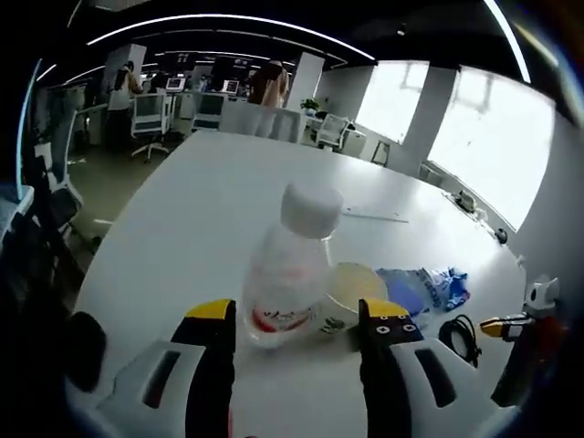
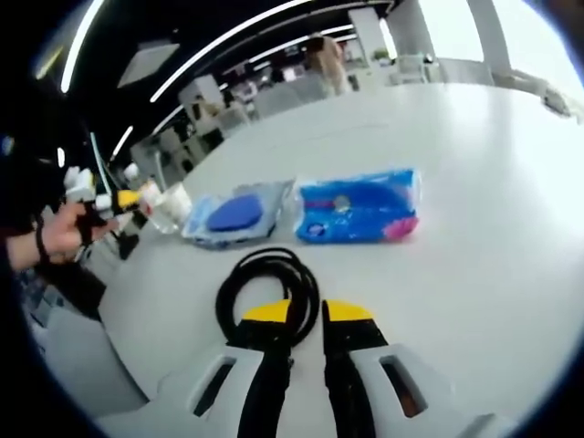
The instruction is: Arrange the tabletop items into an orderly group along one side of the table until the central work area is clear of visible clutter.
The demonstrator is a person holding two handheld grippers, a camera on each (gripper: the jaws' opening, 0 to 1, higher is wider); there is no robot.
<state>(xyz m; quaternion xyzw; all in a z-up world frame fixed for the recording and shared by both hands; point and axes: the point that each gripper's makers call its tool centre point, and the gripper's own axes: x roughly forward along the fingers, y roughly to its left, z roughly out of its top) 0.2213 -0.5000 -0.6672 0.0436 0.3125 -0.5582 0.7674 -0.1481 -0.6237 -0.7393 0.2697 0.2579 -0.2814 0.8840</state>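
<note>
- The left hand-held gripper (image 1: 299,319) had its 2 yellow-tipped jaws set wide apart, with the clear plastic bottle with a white screw cap and a red-printed label (image 1: 290,274) standing upright between them on the white tabletop (image 1: 201,210); whether either jaw touched it could not be told.
- Just right of that bottle, touching or nearly so, stood a small pale-yellow lidded cup (image 1: 351,294); a clean squeeze probably needed the right jaw to slip between cup and bottle without knocking the cup.
- The bottle looked top-heavy and smooth, so closing low on the labelled body and keeping it vertical seemed the safer hold.
- The right hand-held gripper (image 2: 306,315) showed its jaws nearly together, with a narrow gap, resting at the near edge of the coiled black cable (image 2: 267,292); whether the left jaw pinched the loop could not be told.
- Beyond the cable lay a blue and pink wrapped tissue pack (image 2: 358,208) and, to its left, a clear bag holding a round blue object (image 2: 235,213), both flat and side by side.
- These already formed a loose row, so setting the bottle near them, on the far-left end, seemed a sensible target.
- The floppy coil would likely drag if pulled from 1 strand.
</note>
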